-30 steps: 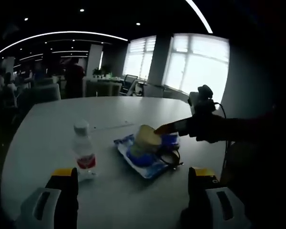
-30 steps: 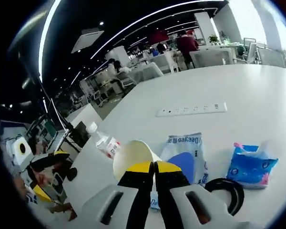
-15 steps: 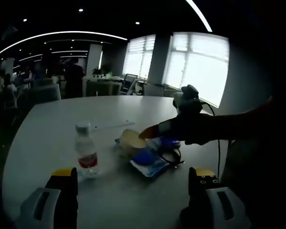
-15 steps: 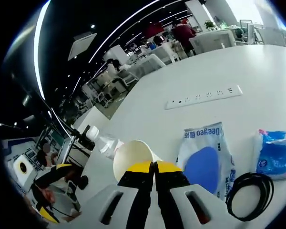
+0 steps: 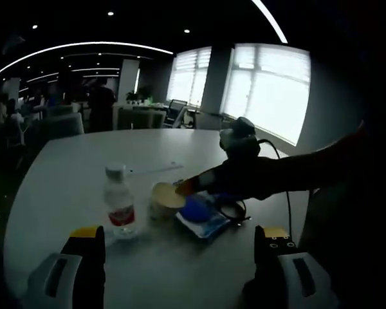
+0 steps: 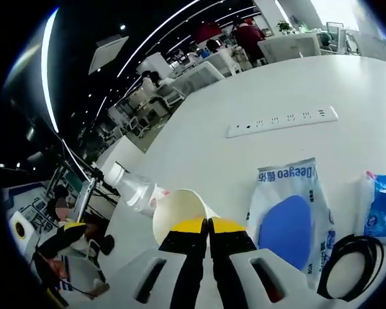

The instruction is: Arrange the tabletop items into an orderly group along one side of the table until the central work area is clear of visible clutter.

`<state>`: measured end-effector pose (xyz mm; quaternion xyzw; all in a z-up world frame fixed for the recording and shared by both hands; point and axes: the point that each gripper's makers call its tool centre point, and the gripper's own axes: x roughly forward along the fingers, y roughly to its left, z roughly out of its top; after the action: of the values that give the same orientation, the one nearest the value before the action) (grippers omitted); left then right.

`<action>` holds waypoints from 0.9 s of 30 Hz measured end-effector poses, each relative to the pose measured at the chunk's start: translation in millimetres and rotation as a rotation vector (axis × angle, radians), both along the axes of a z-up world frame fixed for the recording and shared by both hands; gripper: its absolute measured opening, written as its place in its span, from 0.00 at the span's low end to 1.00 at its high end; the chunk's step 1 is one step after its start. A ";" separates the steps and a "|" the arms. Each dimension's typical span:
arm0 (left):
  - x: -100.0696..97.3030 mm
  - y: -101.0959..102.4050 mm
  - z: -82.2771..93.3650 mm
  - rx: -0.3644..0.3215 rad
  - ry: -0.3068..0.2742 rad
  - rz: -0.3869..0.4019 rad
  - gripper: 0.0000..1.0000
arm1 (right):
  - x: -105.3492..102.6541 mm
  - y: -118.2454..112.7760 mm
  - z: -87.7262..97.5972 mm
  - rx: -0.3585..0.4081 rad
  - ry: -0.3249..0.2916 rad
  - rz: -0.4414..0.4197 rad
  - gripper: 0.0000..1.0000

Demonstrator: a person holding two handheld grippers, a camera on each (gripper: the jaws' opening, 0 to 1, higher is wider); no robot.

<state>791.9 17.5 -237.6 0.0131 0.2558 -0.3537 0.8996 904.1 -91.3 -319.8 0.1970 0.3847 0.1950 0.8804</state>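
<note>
My right gripper (image 6: 208,224) is shut on the rim of a pale paper cup (image 6: 179,211), held just beside a small water bottle with a red label (image 6: 136,192). From the left gripper view the same cup (image 5: 164,198) sits low over the white table (image 5: 71,174), right of the bottle (image 5: 119,207), with the right gripper (image 5: 183,186) reaching in from the right. A white and blue wipes pack (image 6: 288,209), a blue tissue packet (image 6: 383,212) and a black cable coil (image 6: 349,264) lie right of the cup. My left gripper (image 5: 180,235) is open above the near table edge.
A white power strip (image 6: 283,121) lies further back on the table. The wipes pack (image 5: 202,215) lies near the table's right edge in the left gripper view. Chairs, desks and people fill the office behind; windows are at the back.
The right gripper has carried the cup leftward off the wipes pack and lowered it next to the bottle. The left gripper has hardly moved.
</note>
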 end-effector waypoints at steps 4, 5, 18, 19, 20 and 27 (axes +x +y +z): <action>-0.6 0.0 -1.3 0.000 0.005 -0.001 0.95 | 0.5 2.0 -4.6 -0.021 0.009 0.005 0.00; -0.7 0.0 -1.6 -0.001 0.006 -0.001 0.95 | 2.3 2.6 -6.4 -0.023 0.012 0.005 0.00; -3.4 0.6 -4.8 0.005 0.018 -0.014 0.95 | 9.1 13.8 -15.1 -0.072 0.022 0.011 0.00; -3.5 1.1 -5.0 0.005 0.019 -0.014 0.95 | 9.0 14.6 -15.5 -0.073 0.021 0.013 0.00; -3.3 2.4 -5.6 0.005 0.019 -0.014 0.94 | 9.7 14.9 -16.6 -0.075 0.024 0.015 0.00; -4.2 6.6 -7.8 0.008 0.024 -0.014 0.94 | 10.9 13.7 -19.0 -0.085 0.026 0.003 0.00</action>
<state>787.7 24.0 -245.5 0.0140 0.2679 -0.3592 0.8939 915.0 -77.5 -338.8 0.1613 0.4042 0.1774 0.8827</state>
